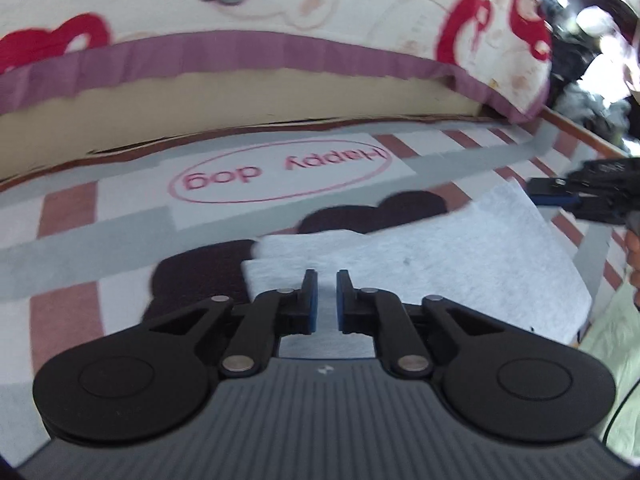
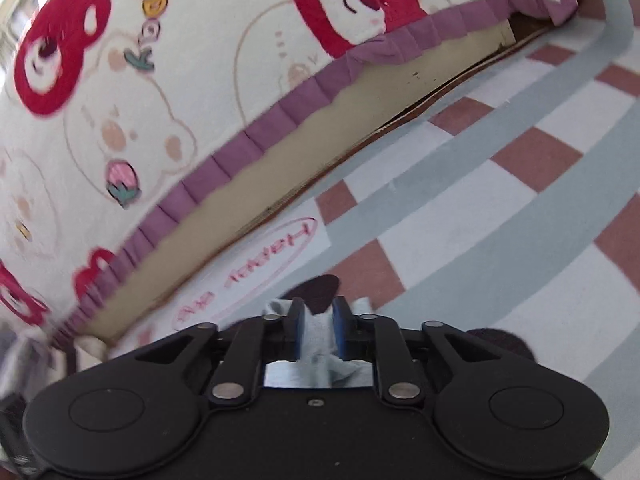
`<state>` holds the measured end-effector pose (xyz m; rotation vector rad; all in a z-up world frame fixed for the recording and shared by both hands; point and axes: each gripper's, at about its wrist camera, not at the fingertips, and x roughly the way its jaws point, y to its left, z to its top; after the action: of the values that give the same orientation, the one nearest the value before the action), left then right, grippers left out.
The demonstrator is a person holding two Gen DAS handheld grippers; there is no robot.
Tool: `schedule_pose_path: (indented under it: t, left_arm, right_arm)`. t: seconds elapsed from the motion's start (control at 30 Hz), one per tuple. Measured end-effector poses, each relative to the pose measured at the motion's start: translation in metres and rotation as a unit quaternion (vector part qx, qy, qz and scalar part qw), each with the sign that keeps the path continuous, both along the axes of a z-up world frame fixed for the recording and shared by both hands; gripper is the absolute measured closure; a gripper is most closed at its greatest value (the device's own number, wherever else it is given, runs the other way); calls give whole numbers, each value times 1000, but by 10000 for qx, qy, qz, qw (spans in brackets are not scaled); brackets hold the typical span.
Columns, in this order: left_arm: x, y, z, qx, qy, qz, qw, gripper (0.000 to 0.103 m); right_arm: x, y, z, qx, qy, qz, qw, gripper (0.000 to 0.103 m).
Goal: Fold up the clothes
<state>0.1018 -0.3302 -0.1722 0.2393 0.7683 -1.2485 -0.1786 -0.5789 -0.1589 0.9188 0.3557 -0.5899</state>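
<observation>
the left gripper [image 1: 327, 300] hangs low over a white garment [image 1: 440, 264], its blue-padded fingers [image 1: 311, 300] drawn close with a thin gap left between them and nothing seen caught there, so they read as released. the garment lies folded flat on a checked mat [image 1: 120, 216] of grey, white and dusty red squares, near the mat's right edge, partly covering dark shapes printed on it. beyond it the mat carries a pink oval [image 1: 280, 172] with lettering. along the mat's far edge runs a bed [image 1: 240, 92] draped in a cream bear-print sheet [image 1: 160, 4] with a purple frill. at the right, the right gripper [image 2: 318, 330] has its fingers [image 2: 296, 332] clenched on a bunched fold of the same white cloth, just beside the mat's right edge. a hand [image 1: 633, 252] shows behind it.
</observation>
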Motion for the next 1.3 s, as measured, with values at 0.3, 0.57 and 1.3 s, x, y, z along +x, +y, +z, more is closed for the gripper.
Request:
schedule_pose_path:
  t: [0.3, 0.57, 1.3]
  left_arm:
    - [35, 31, -29, 99, 1784, 605, 9821, 48]
    - [10, 16, -15, -215, 920, 111, 9955, 95]
    - [-2, -1, -4, -19, -316, 712, 9970, 90]
  right_arm:
    - [18, 23, -1, -711, 571, 731, 9932, 49]
    - [44, 20, -11, -960, 872, 1003, 9865, 87]
    - [47, -2, -27, -419, 1139, 551, 9911, 73]
